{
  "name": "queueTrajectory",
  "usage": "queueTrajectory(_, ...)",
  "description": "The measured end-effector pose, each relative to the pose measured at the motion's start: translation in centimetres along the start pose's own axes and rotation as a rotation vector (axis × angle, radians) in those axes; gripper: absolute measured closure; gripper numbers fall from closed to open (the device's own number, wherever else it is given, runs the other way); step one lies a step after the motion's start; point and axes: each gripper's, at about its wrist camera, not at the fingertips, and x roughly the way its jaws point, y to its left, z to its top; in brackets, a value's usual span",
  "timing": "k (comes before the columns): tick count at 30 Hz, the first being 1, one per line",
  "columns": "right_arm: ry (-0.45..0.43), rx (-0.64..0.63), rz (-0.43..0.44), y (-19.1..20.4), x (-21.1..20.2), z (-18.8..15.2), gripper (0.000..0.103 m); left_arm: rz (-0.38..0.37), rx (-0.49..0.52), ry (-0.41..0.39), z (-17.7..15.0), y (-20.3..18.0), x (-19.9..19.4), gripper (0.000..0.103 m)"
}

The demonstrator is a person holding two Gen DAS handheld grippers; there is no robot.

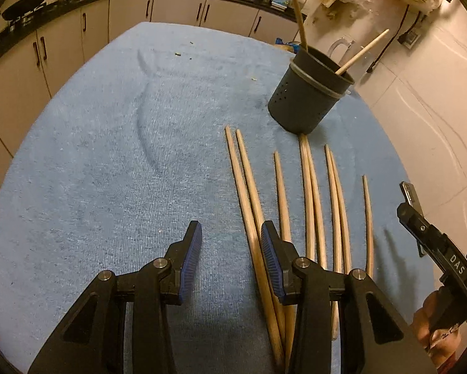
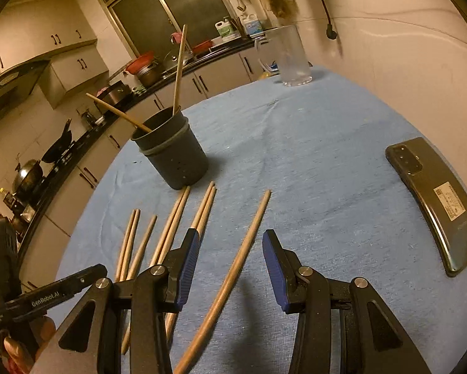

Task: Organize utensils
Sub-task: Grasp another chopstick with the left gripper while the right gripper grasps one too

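**Both grippers open above loose chopsticks, holder at the far end**

The left gripper (image 1: 230, 233) has its blue-padded fingers (image 1: 192, 258) apart with only blue cloth between them; its right-hand finger hangs over the leftmost pair of the chopsticks (image 1: 311, 193), whether touching I cannot tell; the right gripper (image 2: 230, 240) has its fingers (image 2: 274, 265) apart too, and the lone chopstick (image 2: 233, 268) runs up between them without either pad pressing on it.

Taking the dark perforated holder (image 1: 308, 96) as the landmark: the chopsticks lie in a loose row on the near side of it, their far tips pointing toward its base, the middle pair reaching almost to it; the lone chopstick lies at the right end of that row, apart from the others; two more chopsticks (image 2: 178, 68) stand inside the holder, leaning out over its rim in different directions.

The holder stands upright on the blue-cloth-covered surface (image 1: 108, 155); a dark phone (image 2: 432, 205) lies flat well to the right of the holder; a clear plastic jug (image 2: 291, 56) stands beyond the holder at the far edge; kitchen cabinets (image 1: 171, 9) run behind it.
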Motion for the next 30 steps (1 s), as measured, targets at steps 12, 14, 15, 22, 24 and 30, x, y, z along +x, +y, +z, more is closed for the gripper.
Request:
queueTrajectory(12,0.047,0.029,0.006,-0.6,0.7,-0.5,0.057,0.054,0.019,0.041,1.7,-1.1,2.1,0.076)
queueTrajectory(14,0.044,0.030,0.006,-0.6,0.7,-0.4,0.057,0.059,0.024,0.045,2.2,-1.3,2.4,0.076)
queueTrajectory(15,0.042,0.029,0.005,-0.5,0.6,-0.5,0.057,0.063,0.027,0.047,2.4,-1.5,2.7,0.077)
queueTrajectory(22,0.054,0.039,0.009,-0.7,0.7,-0.4,0.057,0.127,0.048,0.062,4.5,-2.3,4.5,0.085)
queueTrajectory(24,0.060,0.044,0.008,-0.8,0.8,-0.3,0.057,0.157,0.039,0.066,5.3,-2.0,4.9,0.093)
queueTrajectory(30,0.177,0.106,0.033,-1.9,2.4,1.4,0.057,0.132,-0.040,0.099,6.3,-0.2,4.8,0.094)
